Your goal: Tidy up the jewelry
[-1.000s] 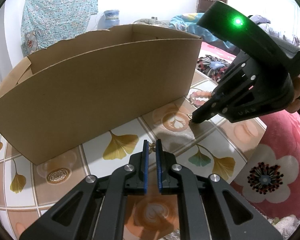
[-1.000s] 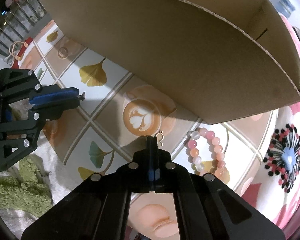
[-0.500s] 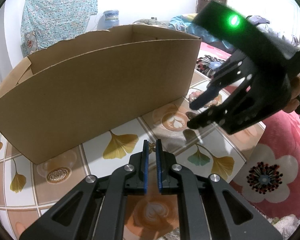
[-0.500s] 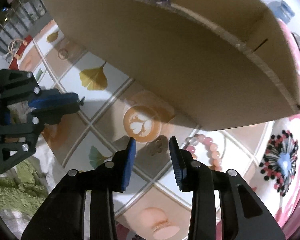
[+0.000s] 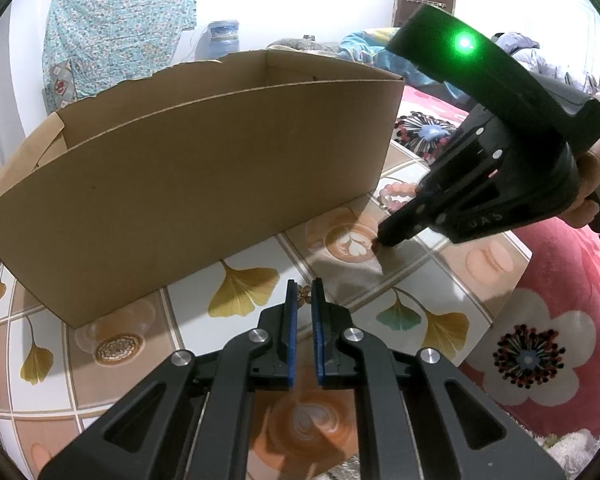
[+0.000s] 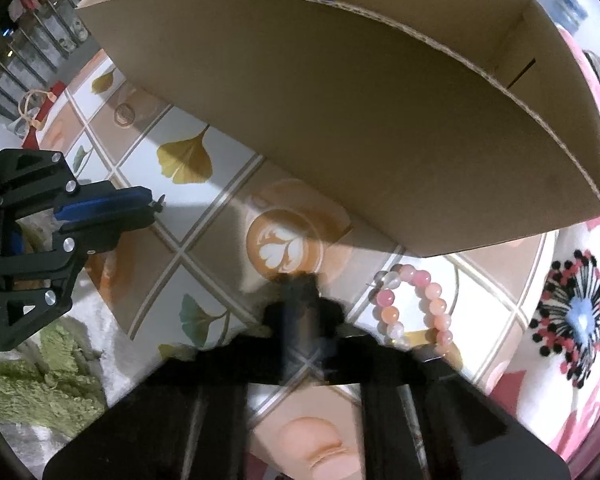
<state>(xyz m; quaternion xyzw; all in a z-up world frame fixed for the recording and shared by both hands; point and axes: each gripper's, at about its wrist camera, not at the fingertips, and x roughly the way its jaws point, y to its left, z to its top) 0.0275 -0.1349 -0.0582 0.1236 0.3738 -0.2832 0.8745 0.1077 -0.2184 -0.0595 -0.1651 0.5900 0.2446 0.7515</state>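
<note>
A small gold butterfly-shaped piece [image 5: 304, 293] is nipped at the very tips of the left gripper [image 5: 304, 286], whose blue pads are drawn in to a narrow gap with the piece held between them. From the right wrist view a little stud is seen poking out of those tips [image 6: 161, 200], carried clear of the tablecloth [image 5: 396, 264].

A pink and white bead bracelet [image 6: 414, 304] is found lying flat on the cloth, just beside the right gripper and close to the near corner of the cardboard box [image 5: 204, 168].

The right gripper [image 5: 382, 240] is angled steeply down, its fingers brought fully together and its tip set on the cloth at the edge of a printed latte cup. A tiny reddish speck is glimpsed at that tip; what it is, and whether it is caught between the fingers, cannot be told, and the gripper's own view is blurred there.

The box is stood open-topped behind both tools. The right gripper's handle is gripped by a hand [image 5: 596, 184]. A pink floral blanket [image 5: 540, 320] is spread beyond the cloth's edge.
</note>
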